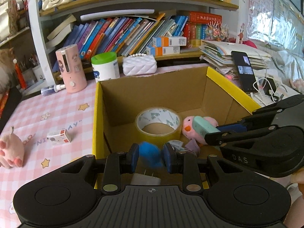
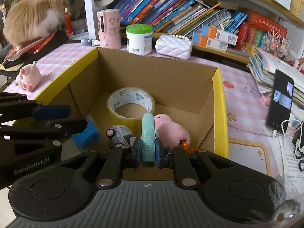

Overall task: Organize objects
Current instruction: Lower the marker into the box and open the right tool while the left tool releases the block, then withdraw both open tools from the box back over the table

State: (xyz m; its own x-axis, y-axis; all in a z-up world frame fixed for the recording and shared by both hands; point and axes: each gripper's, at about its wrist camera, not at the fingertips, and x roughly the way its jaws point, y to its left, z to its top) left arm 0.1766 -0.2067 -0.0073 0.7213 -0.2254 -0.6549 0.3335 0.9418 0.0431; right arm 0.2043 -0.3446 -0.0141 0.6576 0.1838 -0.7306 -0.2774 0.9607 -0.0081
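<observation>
Left wrist view: my left hand-held gripper (image 1: 150,156) is pinched on a fuzzy blue block (image 1: 149,154), over the near edge of the cardboard box (image 1: 152,93) on the desk (image 1: 47,114). My right hand-held gripper (image 2: 148,149) clamps a slim mint-green plastic piece (image 2: 147,133), smooth and ribbed along its curved spine; I cannot tell what it is. Both loads hang inside the box mouth, so the step looks like a drop-in. I'd lower each clear of the contents, then ease the jaws apart one at a time, keeping the two grippers from bumping, since they sit close. Inside the box: a glossy tape roll (image 1: 158,123) at 12 o'clock from the blue block, a soft pink plush bird (image 1: 190,128) at 2 o'clock, a hard toy car (image 2: 118,134) beside the tape. The corrugated walls are stiff, yellow-faced outside. Still out on the pink checked desk at 9 o'clock: a plush pig (image 1: 11,150) and a small carton (image 1: 59,135).
</observation>
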